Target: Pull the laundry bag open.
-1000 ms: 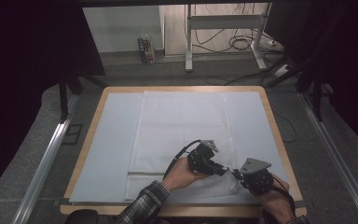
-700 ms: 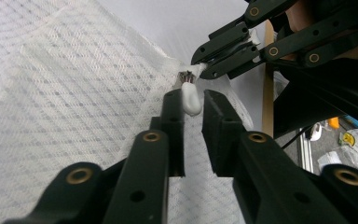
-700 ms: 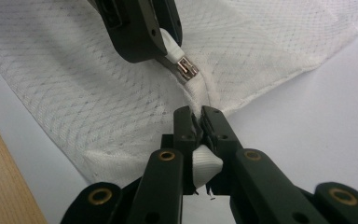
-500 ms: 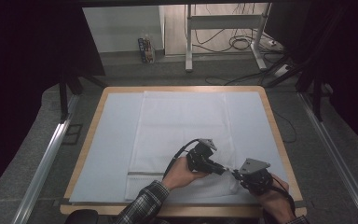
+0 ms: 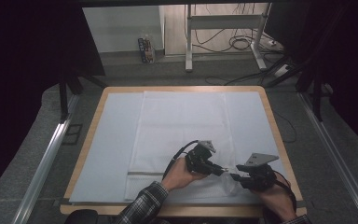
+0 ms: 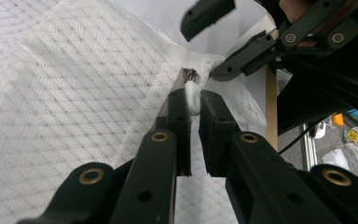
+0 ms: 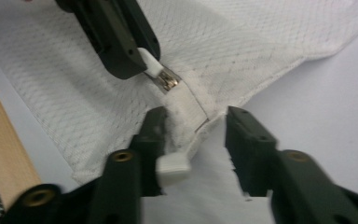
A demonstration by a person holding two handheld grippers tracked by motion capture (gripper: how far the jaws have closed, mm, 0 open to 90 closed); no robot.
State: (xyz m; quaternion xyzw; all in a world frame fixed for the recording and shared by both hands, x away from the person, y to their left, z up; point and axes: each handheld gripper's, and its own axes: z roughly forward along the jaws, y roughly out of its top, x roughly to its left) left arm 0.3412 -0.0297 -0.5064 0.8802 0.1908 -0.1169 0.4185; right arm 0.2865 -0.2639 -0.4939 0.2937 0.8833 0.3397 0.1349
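Grey floor, dark surroundings

Table open left and far; near right corner tight: both grippers nose to nose on cloth.

- The mesh bag lies on the table, down its middle.
- Your left gripper sits on the bag's near right corner.
- Your right gripper is just right of it.
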